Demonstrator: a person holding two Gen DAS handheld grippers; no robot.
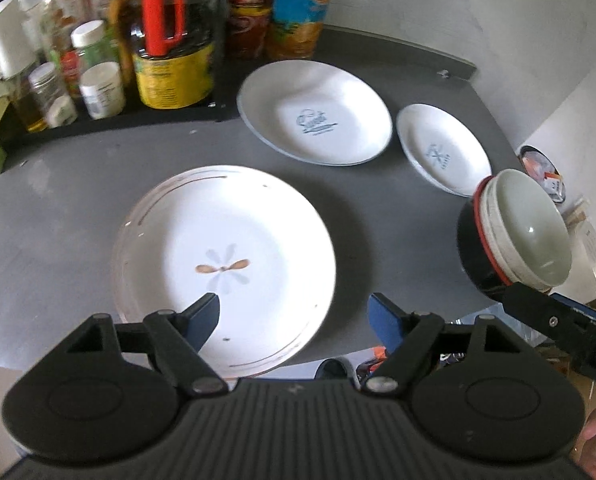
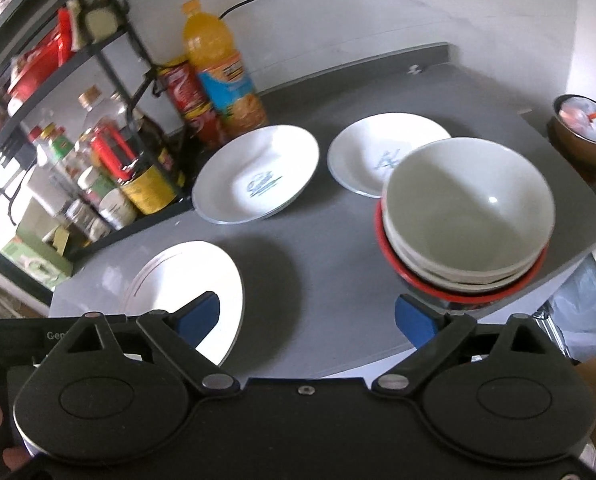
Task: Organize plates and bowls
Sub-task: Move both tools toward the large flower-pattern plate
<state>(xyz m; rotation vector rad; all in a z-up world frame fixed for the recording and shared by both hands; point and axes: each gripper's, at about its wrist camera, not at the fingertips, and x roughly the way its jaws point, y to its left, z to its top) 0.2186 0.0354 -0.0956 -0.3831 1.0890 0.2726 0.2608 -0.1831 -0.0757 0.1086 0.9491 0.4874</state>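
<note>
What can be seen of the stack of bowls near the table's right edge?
The stack of bowls is nested upright: a glossy pale grey-white bowl on top, at least one more white rim beneath, and a black bowl with a red rim at the bottom. They look ceramic and empty. The stack sits near the grey table's right front edge, partly hiding the small plate behind.

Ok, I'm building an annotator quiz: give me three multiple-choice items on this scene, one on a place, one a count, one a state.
1. Where does the stack of bowls, black red-rimmed one lowest, stand? A on the floor; B at the grey table's edge; C on a plate.
2. How many white plates lie on the table? A two; B three; C five.
3. The left hand-held gripper is: A open; B shut on a plate; C shut on a spoon.

B, the stack sits by the edge; B, flower plate, logo plate, small plate; A, jaws apart, empty.
</note>
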